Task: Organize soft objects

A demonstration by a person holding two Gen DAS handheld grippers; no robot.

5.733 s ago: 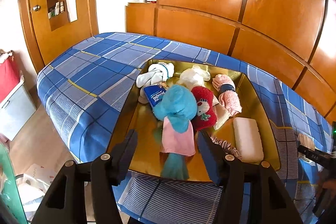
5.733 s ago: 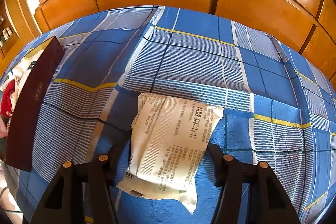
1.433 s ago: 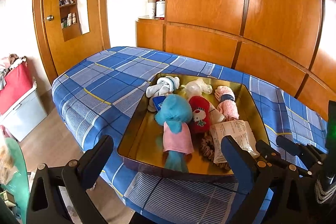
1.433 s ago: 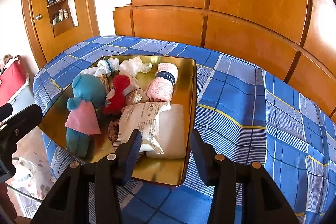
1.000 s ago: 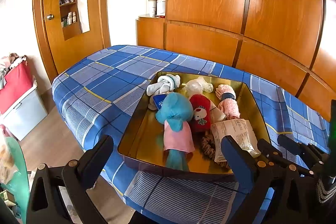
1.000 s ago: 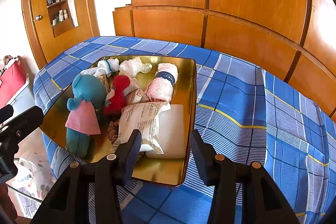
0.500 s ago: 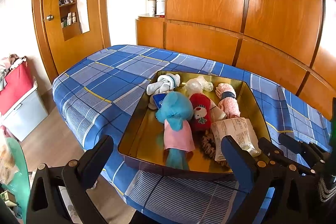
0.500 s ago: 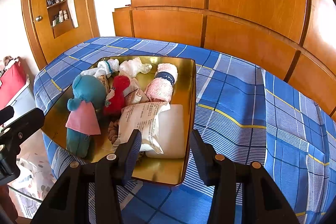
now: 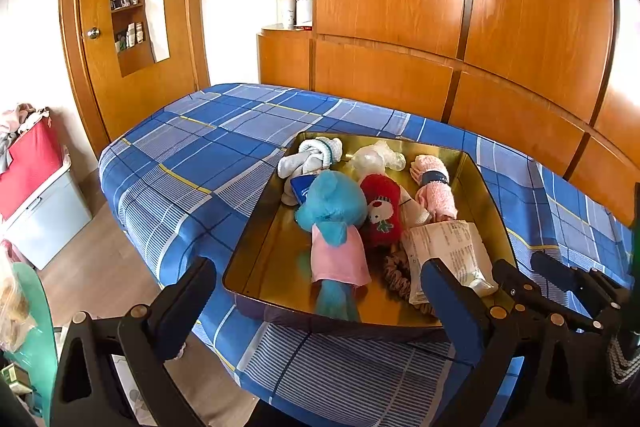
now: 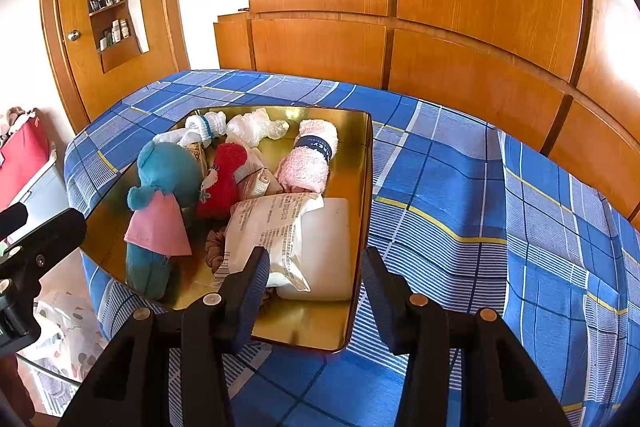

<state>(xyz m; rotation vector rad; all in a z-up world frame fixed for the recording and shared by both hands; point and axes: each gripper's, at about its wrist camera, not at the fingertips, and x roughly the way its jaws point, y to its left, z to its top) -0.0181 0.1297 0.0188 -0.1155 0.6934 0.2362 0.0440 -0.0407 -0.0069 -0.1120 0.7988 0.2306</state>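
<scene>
I have both grippers held back from the gold tray [image 9: 486,195], which sits on the blue plaid bed [image 9: 208,163]. My left gripper [image 9: 320,303] has its jaws spread wide with nothing between them, and it hangs off the near edge of the bed, in front of the tray's near wall. My right gripper [image 10: 314,293] is also parted and empty, its fingers straddling the tray's near right corner from above without touching it that I can see. Everything soft that I can see lies inside the tray. The teal plush [image 9: 334,223] in its pink dress lies lengthwise in the middle, head toward the far wall, and the red plush [image 9: 380,209] is pressed against its right side. Behind them, along the far wall, are a knotted white sock bundle [image 9: 310,159], a crumpled clear plastic bag [image 9: 374,157] and a rolled pink towel [image 9: 434,187] with a dark band. A printed white packet [image 10: 268,227] rests on top of a white pad [image 10: 328,247] in the near right part of the tray, partly covering it. A brown scrunchie [image 9: 398,269] peeks out between the packet and the teal plush. From the right wrist view, my left gripper's black finger [image 10: 44,231] shows at the left edge, just off the tray's left side.
</scene>
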